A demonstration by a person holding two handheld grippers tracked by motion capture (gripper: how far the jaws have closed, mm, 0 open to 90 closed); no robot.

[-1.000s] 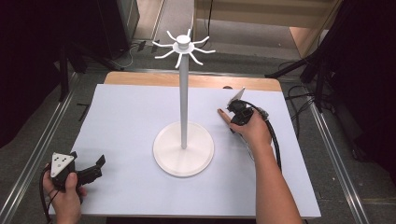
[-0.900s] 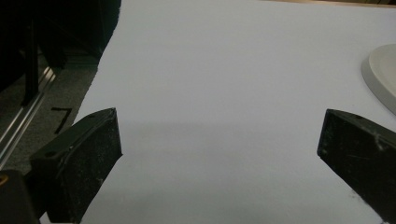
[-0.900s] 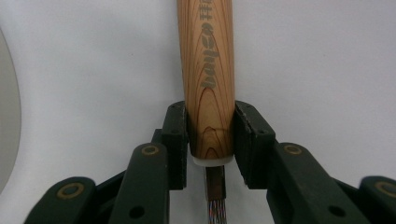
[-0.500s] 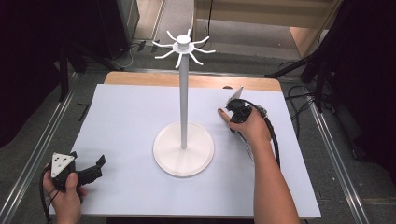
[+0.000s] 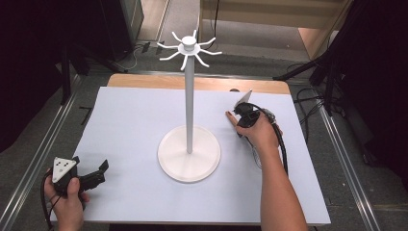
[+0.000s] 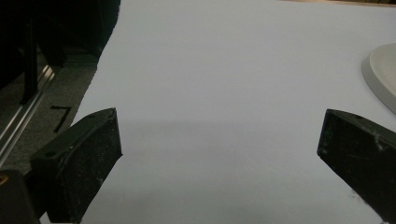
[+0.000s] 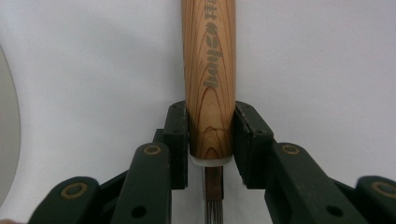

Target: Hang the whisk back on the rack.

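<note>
Wooden handle [image 7: 208, 79]: round, pale cedar-like grain, running up the middle of the right gripper view; pale printed characters along it, not legible.
Handle end: white collar [image 7: 211, 161], then a dark stem and thin metal tines [image 7: 214, 215] pointing back between the jaws.
Right gripper [image 7: 211, 140]: jaws closed on the handle near the collar, one pad on each side.
High view: right gripper [image 5: 243, 108] held over the white table [image 5: 134, 115], right of the stand [image 5: 189, 149]; the handle cannot be made out there.
Left gripper [image 6: 219, 144]: jaws spread wide apart over bare table, nothing between.
Stand: white pole, round base, spoked top [image 5: 189, 46].
</note>
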